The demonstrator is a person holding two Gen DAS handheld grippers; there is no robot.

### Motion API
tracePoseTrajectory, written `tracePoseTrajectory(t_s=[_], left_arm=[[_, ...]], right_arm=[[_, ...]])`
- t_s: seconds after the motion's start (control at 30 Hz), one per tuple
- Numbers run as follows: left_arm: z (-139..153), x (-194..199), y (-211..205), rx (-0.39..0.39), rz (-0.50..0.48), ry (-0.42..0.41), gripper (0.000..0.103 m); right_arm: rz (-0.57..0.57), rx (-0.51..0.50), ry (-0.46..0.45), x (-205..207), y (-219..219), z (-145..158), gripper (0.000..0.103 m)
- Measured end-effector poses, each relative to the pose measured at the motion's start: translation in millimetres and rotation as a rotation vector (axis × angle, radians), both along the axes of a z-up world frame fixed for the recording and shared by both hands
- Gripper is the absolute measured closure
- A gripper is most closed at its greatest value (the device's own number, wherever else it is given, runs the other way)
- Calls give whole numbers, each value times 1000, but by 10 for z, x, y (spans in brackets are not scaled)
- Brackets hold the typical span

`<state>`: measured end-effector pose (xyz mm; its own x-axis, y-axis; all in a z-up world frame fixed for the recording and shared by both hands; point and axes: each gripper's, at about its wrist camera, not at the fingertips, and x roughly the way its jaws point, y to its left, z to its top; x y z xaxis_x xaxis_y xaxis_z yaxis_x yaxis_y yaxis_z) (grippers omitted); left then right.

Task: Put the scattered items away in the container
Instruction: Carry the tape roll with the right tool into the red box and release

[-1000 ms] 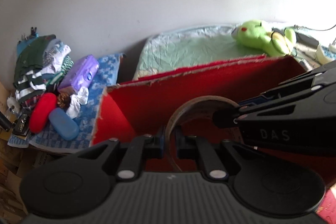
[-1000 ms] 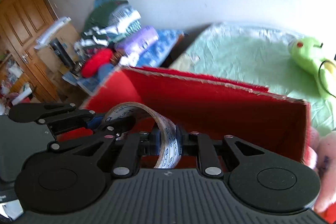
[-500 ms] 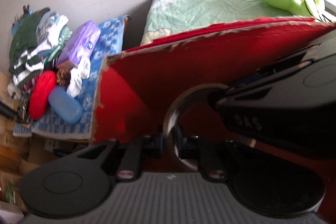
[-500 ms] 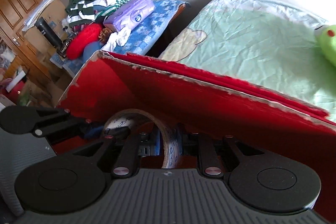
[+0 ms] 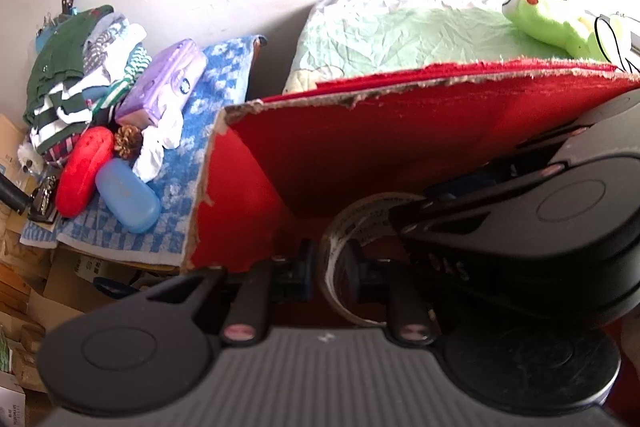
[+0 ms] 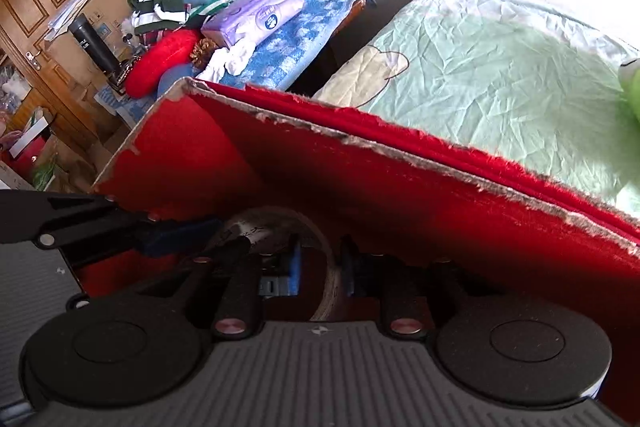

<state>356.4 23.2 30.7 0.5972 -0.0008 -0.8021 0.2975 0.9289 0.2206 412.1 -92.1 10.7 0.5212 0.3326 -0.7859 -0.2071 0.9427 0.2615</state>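
Tape roll [image 5: 352,247] sits lower inside the red box [image 5: 360,155] than a second ago, when it hung near the rim; both grippers have dipped in with it, and the box wall now fills more of each view.

The box rests on a bed [image 6: 500,67] with a pale green sheet against a white wall (a green plush [image 5: 548,23] lies at the far end). Beside it, a blue checked towel [image 5: 216,95] carries a purple tissue pack [image 5: 168,87], clothes and cases.

The left gripper [image 5: 326,269] and the right gripper [image 6: 320,269] each pinch the roll's band, fingers [image 6: 294,263] nearly together.
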Motion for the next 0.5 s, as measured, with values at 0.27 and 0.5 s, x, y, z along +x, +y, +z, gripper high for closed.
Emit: tracePoseTrajectory(t_s=[0.27,0.5], left_arm=[[0,-16,-26,9,-17,-19,71],[-19,0,-11,12,-15,-8,72]], right_arm=[[-40,-72,-5,-41,-68,50,63],[-106,80,34,-16,-339,60,65]])
